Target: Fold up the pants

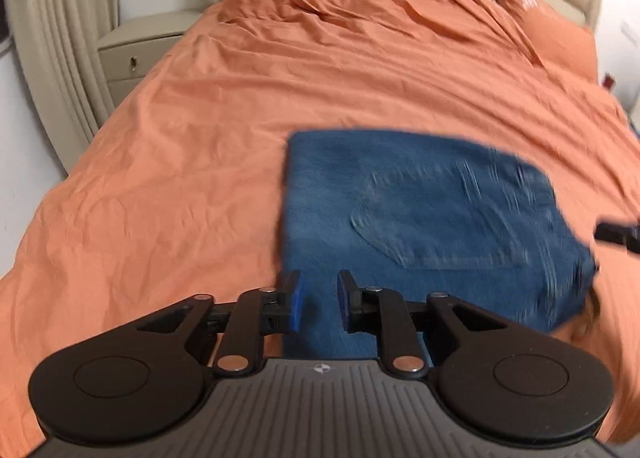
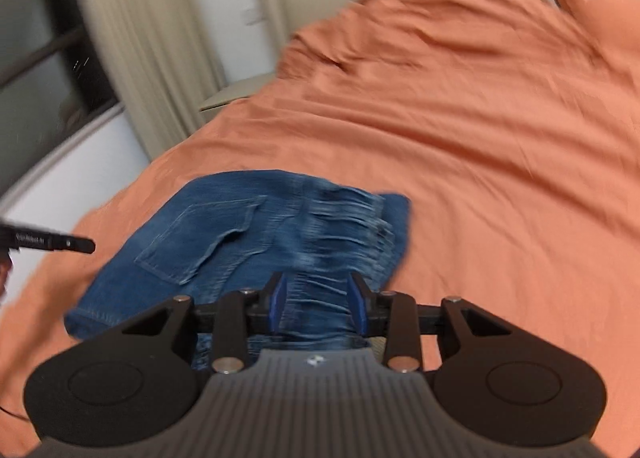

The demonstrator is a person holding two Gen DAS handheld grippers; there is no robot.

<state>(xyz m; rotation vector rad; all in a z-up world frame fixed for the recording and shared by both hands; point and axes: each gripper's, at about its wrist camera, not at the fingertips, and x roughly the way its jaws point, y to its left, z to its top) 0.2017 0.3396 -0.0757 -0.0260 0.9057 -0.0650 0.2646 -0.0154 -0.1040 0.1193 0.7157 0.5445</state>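
Jeans (image 1: 432,218) folded into a compact block, near the foot edge of the bed (image 1: 200,138).
Long axis across the bed, waistband toward its right side, back pocket up; left gripper (image 1: 319,302) and right gripper (image 2: 319,304) released, nothing pinched.

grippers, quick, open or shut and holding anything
Left gripper: open, nothing between the pads, jeans below it.
Right gripper: open, holding nothing, jeans just beyond its pads.
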